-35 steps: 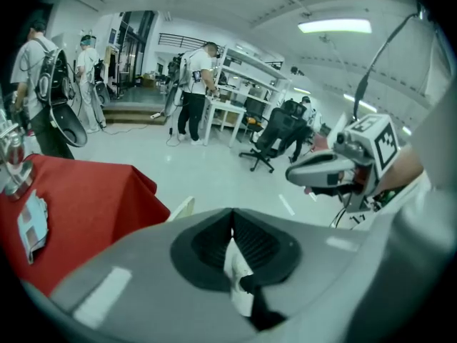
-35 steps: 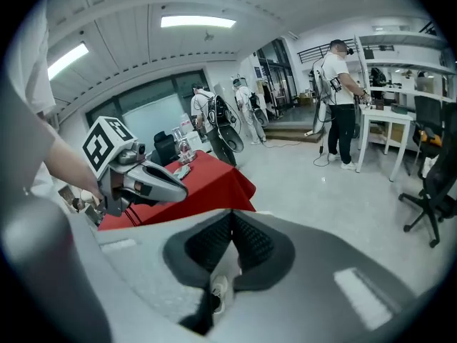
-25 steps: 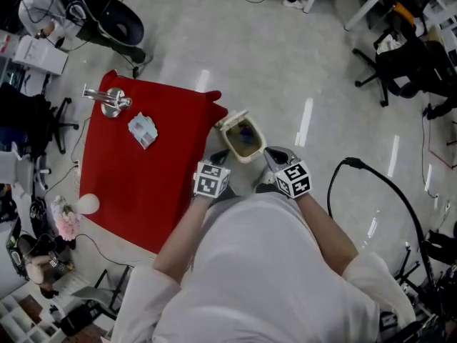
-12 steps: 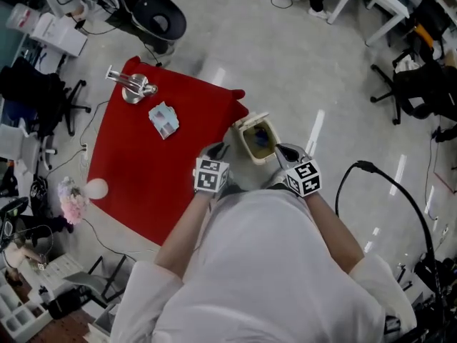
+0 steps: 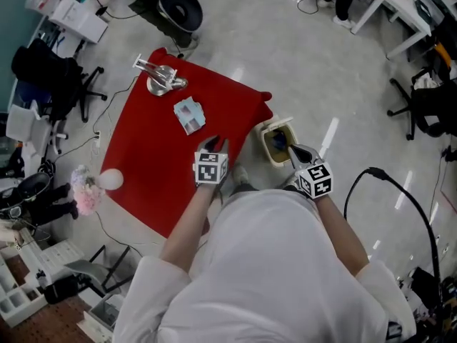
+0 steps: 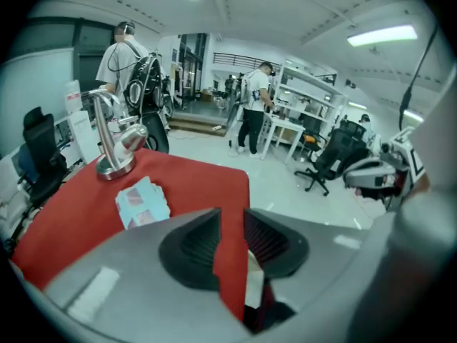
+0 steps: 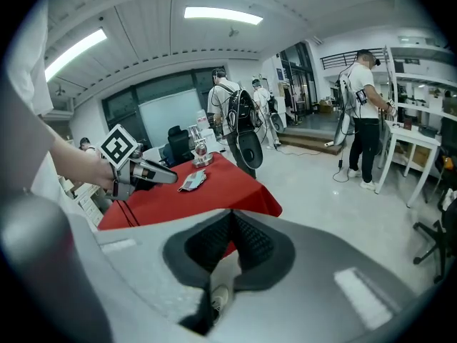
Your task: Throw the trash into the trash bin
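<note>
Looking at one obvious bit of trash here: a crumpled light-blue packet (image 5: 189, 114), sitting ahead of the left gripper (image 5: 214, 143) and a touch to its left, clearly apart from the tips. Got those jaws opening, only a narrow gap so far, with nothing between them except red cloth (image 5: 150, 156) showing through. Over on the right gripper (image 5: 296, 151), pads pressed together and holding nothing.

Found the trash bin (image 5: 266, 148) off to the left gripper's right, just beside the cloth's edge and right at the right gripper's tips. Can't tell whether those tips touch it.

Guessing the packet is very light, thin and soft, so likely to crush flat, not resist, and maybe skid on the cloth if nudged. Would go wider first, then come down over the puffy middle or a raised fold and pinch across it. Wouldn't scrape at a flat edge.

Also worth steering clear of the metal stand (image 5: 163, 79) farther ahead, past the packet.
</note>
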